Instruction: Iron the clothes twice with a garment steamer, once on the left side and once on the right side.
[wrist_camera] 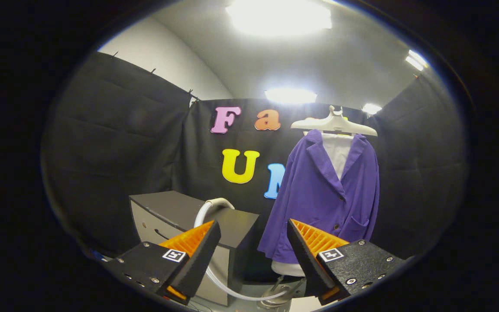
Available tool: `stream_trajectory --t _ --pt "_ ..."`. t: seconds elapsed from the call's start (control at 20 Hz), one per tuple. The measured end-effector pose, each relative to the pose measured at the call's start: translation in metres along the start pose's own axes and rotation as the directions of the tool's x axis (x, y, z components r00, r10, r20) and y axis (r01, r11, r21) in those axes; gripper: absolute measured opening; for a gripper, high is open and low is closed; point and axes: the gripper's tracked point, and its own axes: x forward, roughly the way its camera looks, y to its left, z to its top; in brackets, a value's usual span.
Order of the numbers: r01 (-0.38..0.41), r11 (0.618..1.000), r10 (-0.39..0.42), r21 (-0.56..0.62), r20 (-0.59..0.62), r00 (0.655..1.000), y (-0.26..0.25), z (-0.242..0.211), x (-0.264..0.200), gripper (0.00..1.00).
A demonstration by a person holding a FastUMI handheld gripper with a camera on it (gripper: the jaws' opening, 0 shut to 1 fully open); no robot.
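Note:
A purple jacket (325,195) over a white shirt (337,154) hangs on a cream hanger (334,124), beyond my right finger. My gripper (254,229) is open, its orange and black fingers spread wide with nothing between them. A white curved hose (208,210) rises from behind my left finger and runs on below, between the fingers, toward a metal base (275,299). The steamer head is hidden from me.
A dark-topped box cabinet (180,214) with a light front stands just beyond my left finger, left of the jacket. Black cloth walls close in the back and both sides. Bright ceiling lamps glare overhead.

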Motion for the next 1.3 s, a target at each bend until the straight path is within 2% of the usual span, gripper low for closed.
stream_trajectory --t 0.2,0.5,0.85,1.0,1.3 --pt "0.025 0.999 -0.025 0.030 -0.009 1.000 -0.015 -0.003 0.014 0.95" --pt "0.007 1.000 -0.007 0.002 -0.040 0.999 -0.002 0.001 0.049 0.95" --pt "-0.057 0.996 0.065 0.071 -0.109 0.992 0.046 0.012 0.114 0.95" --pt "-0.085 0.993 0.098 0.082 -0.166 0.981 0.076 0.013 0.153 0.95" --pt "-0.113 0.977 0.160 0.183 -0.268 0.950 0.147 0.007 0.233 0.95"
